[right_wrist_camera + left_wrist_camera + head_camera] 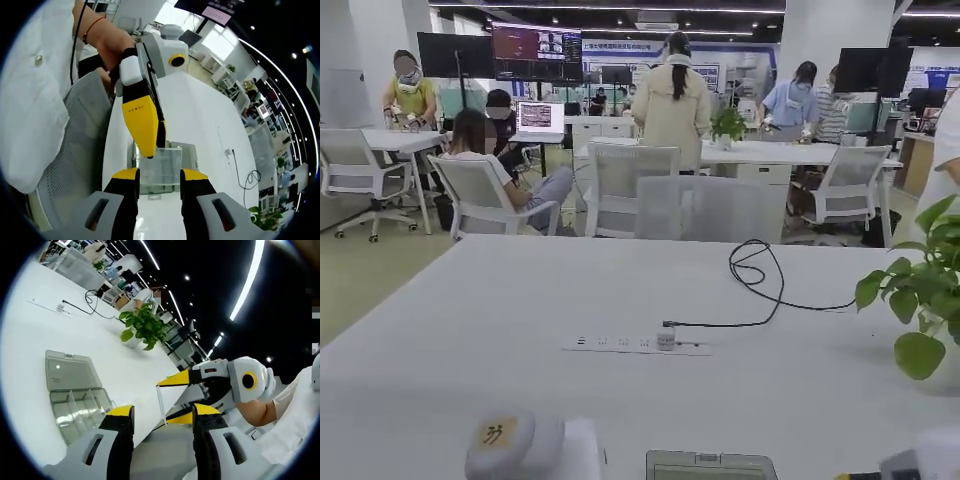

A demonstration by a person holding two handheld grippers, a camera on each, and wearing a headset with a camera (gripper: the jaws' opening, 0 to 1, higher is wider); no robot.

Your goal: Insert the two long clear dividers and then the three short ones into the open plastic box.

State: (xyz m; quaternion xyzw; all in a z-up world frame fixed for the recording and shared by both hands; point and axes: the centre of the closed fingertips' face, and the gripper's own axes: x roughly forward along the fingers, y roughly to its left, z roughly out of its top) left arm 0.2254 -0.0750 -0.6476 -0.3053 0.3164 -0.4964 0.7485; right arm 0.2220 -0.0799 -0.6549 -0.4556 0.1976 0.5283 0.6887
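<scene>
The clear plastic box point(75, 395) lies open on the white table point(30, 335), lid flat behind it and clear walls inside its tray. My right gripper point(163, 403) comes in from the right, shut on a clear divider point(161, 409) held above the table's near edge. My left gripper point(160, 411) stands open, its yellow tips on either side of that divider. In the right gripper view the divider point(162, 162) spans my right gripper point(160, 176), the left gripper point(150, 150) points down at its top edge, and the box point(191, 152) lies beyond.
A potted plant point(142, 327) stands on the table past the box, also at the right edge point(915, 290). A power strip point(635, 344) with a black cable point(760, 275) lies mid-table. The box's lid point(710, 466) peeks in at the bottom. A grey mesh chair point(80, 150) is beside me. People sit and stand at far desks.
</scene>
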